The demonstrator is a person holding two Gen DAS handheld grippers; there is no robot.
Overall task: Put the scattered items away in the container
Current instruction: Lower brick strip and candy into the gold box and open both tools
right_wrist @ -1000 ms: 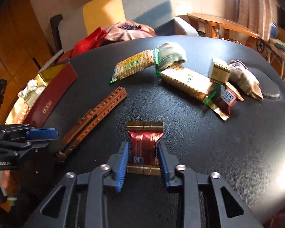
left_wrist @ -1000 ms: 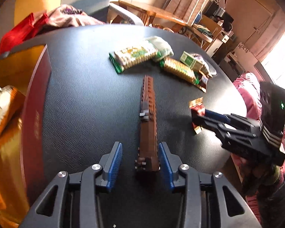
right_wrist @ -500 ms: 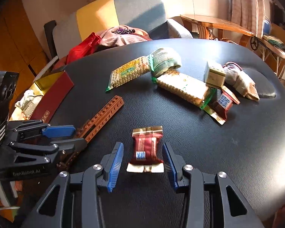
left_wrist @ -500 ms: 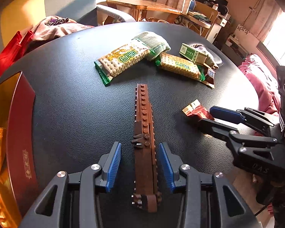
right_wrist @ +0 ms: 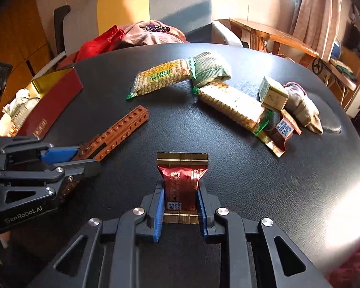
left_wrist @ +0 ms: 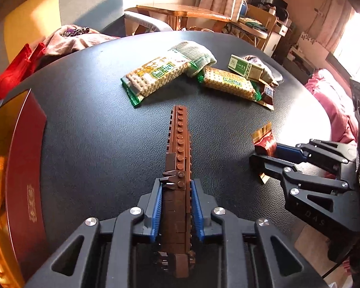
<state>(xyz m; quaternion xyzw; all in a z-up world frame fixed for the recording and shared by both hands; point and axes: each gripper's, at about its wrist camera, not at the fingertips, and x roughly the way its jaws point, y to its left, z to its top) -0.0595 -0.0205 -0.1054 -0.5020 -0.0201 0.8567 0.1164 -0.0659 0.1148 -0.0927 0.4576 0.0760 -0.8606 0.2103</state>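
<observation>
In the left wrist view the left gripper (left_wrist: 175, 192) is clenching the long brown brick strip (left_wrist: 177, 148), its blue pads (left_wrist: 156, 206) pressing both sides of the near end while the far end is pointing toward 12 o'clock over the black table (left_wrist: 96, 129). At 3 o'clock the right gripper (left_wrist: 266, 153) is reaching in, its fingers sitting either side of the red snack packet (left_wrist: 264, 140).

In the right wrist view the right gripper (right_wrist: 180, 199) is grasping that red snack packet (right_wrist: 181, 180) by its sides, the gold crimped end facing 12 o'clock and the packet resting just above or on the table; which one I cannot tell. At 9 o'clock the left gripper (right_wrist: 72, 158) is holding the brown brick strip (right_wrist: 122, 129), which is slanting toward 1 o'clock.

Farther out, at 10 o'clock, the red container (right_wrist: 52, 100) with its gold lining is sitting at the table's edge, with pale wrapped items already lying inside. Toward 12 o'clock a cracker pack (right_wrist: 160, 79) is leaning against a green knitted pouch (right_wrist: 211, 69). A second cracker pack (right_wrist: 230, 105) is lying at 1 o'clock, touching a small green box (right_wrist: 273, 94) and a red wrapper (right_wrist: 282, 129), with a tan pouch (right_wrist: 302, 108) just beyond. Past the table a sofa piled with red cloth (right_wrist: 96, 43) is catching sunlight.
</observation>
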